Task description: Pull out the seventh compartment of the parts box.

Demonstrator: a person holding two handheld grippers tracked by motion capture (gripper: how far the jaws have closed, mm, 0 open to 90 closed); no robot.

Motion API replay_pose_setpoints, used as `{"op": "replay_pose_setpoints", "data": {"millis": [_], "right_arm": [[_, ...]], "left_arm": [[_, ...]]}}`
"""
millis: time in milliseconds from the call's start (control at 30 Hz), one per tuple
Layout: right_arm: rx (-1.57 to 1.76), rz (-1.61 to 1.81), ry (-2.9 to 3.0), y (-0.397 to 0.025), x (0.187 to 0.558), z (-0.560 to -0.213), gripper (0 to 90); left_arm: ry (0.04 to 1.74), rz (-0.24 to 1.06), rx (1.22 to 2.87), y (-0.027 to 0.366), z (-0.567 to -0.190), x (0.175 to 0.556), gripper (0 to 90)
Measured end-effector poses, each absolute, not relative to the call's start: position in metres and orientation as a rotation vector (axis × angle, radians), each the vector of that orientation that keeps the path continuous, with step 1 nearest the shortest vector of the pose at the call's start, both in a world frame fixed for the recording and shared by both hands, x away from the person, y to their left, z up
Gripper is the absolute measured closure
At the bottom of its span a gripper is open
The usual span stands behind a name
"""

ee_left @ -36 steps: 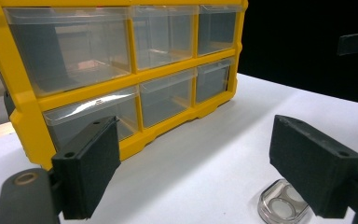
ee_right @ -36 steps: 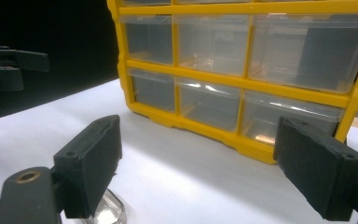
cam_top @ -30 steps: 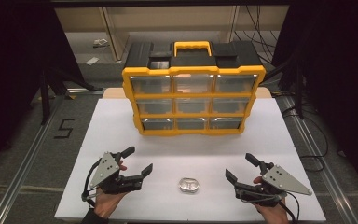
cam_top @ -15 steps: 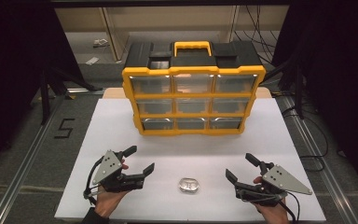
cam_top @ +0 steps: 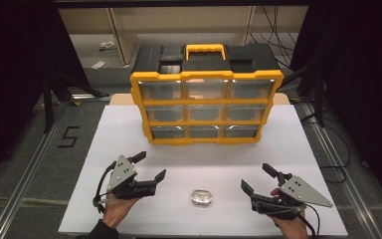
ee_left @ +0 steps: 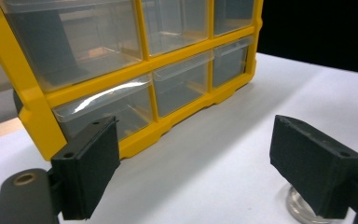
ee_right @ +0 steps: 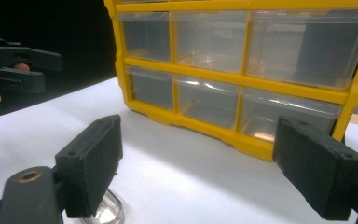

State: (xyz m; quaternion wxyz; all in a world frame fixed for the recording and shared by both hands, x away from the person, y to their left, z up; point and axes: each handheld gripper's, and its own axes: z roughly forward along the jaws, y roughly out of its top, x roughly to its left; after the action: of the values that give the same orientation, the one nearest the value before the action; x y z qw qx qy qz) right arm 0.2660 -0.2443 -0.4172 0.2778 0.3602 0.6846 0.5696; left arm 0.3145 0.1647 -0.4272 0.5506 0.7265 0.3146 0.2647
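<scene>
Small clear plastic container (cam_top: 201, 197) sits low in the frame's centre on the white table (cam_top: 303, 144), untouched between my left gripper (cam_top: 150, 168) and right gripper (cam_top: 256, 178), both released and unmoved since a second ago, so grasping hasn't begun.

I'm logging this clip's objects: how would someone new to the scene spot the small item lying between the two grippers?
Start at the yellow drawer cabinet standing on the white table. Come toward the near edge, to the open stretch between the left gripper and right gripper. There lies a small clear container, shiny and rounded, the only loose thing on the white surface.
</scene>
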Motion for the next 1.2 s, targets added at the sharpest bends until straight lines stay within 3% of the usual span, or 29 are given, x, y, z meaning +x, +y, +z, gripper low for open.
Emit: {"op": "replay_pose_setpoints", "data": {"millis": [267, 1200], "right_arm": [[0.968, 1.527, 1.839, -0.244, 0.266, -0.417, 17.0], [0.961, 1.539, 1.849, -0.244, 0.266, -0.417, 17.0]], "left_arm": [[0.683, 0.758, 1.788, 0.155, -0.425, 0.317, 15.7], [0.516, 0.925, 2.001, 0.138, -0.405, 0.345, 16.1]]}}
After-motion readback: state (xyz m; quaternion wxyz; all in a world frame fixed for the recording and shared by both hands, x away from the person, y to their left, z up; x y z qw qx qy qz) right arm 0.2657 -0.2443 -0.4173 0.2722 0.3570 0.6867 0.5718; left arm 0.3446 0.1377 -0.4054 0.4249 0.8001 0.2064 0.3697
